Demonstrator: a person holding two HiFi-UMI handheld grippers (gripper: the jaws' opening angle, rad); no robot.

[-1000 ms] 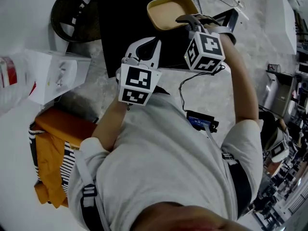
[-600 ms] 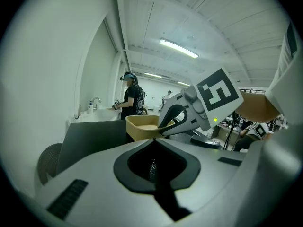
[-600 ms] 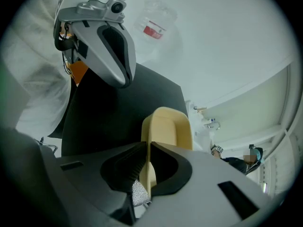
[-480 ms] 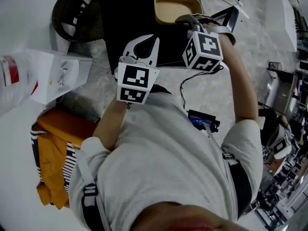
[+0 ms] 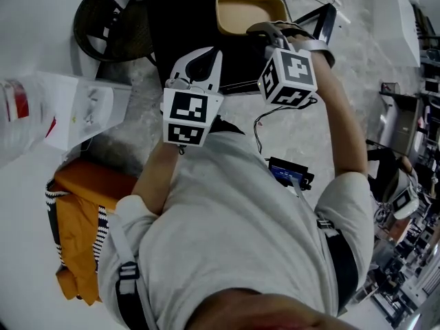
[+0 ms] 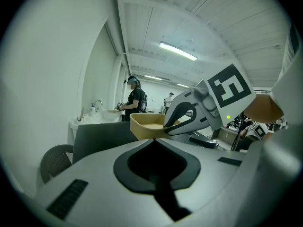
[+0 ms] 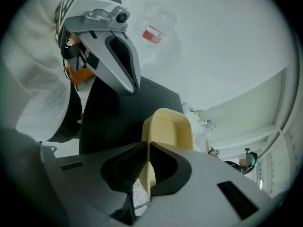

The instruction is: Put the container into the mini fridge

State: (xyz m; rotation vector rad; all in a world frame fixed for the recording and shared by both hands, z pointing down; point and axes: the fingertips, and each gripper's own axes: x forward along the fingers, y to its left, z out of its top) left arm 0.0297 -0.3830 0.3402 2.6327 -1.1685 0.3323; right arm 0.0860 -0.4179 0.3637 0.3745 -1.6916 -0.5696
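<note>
The yellow container (image 5: 251, 11), an open shallow tub, hangs over the black mini fridge (image 5: 180, 19). My right gripper (image 5: 266, 30) is shut on the tub's near rim. Its jaws have just been closing, with the thin rim (image 7: 150, 174) between the pads. The tub (image 7: 168, 126) juts out beyond the jaws. My left gripper (image 5: 203, 59) is shut with nothing in it and hovers to the left of the tub, over the fridge's near edge. In the left gripper view the tub (image 6: 143, 123) and the right gripper (image 6: 167, 126) lie straight ahead above the dark fridge (image 6: 99, 138).
A round dark wicker seat (image 5: 110, 16) stands left of the fridge. A white box (image 5: 75, 105), a clear bottle with a red label (image 5: 14, 108) and an orange bag (image 5: 82, 212) lie at the left. Tripod legs (image 5: 323, 23) stand to the right. A person (image 6: 135, 98) works at a far sink.
The right jaws closed on the container's rim, and the container shifted slightly toward the picture's top. Both grippers drifted a little up the picture; the left stays shut.
</note>
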